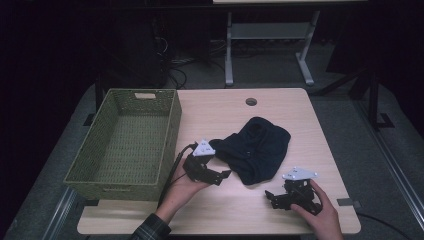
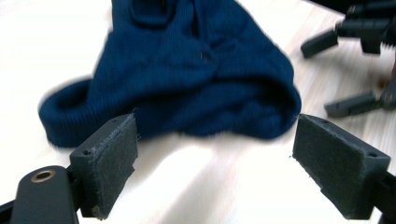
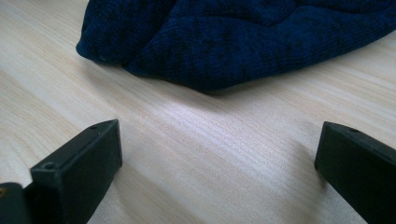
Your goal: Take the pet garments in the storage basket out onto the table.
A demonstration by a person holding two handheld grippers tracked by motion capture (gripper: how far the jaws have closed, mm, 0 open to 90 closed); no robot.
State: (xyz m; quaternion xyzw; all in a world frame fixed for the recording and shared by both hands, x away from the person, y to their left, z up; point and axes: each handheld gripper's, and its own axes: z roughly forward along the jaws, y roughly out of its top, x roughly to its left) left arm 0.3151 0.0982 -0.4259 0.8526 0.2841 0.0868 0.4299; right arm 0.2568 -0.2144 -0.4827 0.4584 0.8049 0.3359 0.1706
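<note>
Nearest the bottom edge of the high view, two forearms reaching onto a light wooden table (image 1: pixel 240 212), a plaid sleeve (image 1: pixel 150 231) on the left one. Left hand (image 1: pixel 182 189) wrapped around the left gripper (image 1: pixel 225 174), jaws spread wide and released, nothing between them, aimed toward a dark blue knitted garment (image 1: pixel 257 147). Right hand (image 1: pixel 320 207) around the right gripper (image 1: pixel 269 196), lower right on the table, jaws likewise spread apart and empty, low over bare wood just short of the garment's near edge.

From the left gripper view, both felt-faced pads (image 2: pixel 114 161) flanking open tabletop, the crumpled garment (image 2: pixel 196 74) just beyond, and the right gripper (image 2: pixel 345 70) farther off at upper right.

From the right gripper view, wood grain between the parted jaws, ribbed blue knit (image 3: pixel 233 42) just ahead.

Garment lying in a heap near the table's middle, between the two grippers and slightly beyond them. Left of it, a green woven basket (image 1: pixel 172 130), rectangular, along the table's left side. Farther back, a round hole (image 1: pixel 251 101) in the tabletop. Beyond that, dark floor and the pale legs of another table (image 1: pixel 267 35).
</note>
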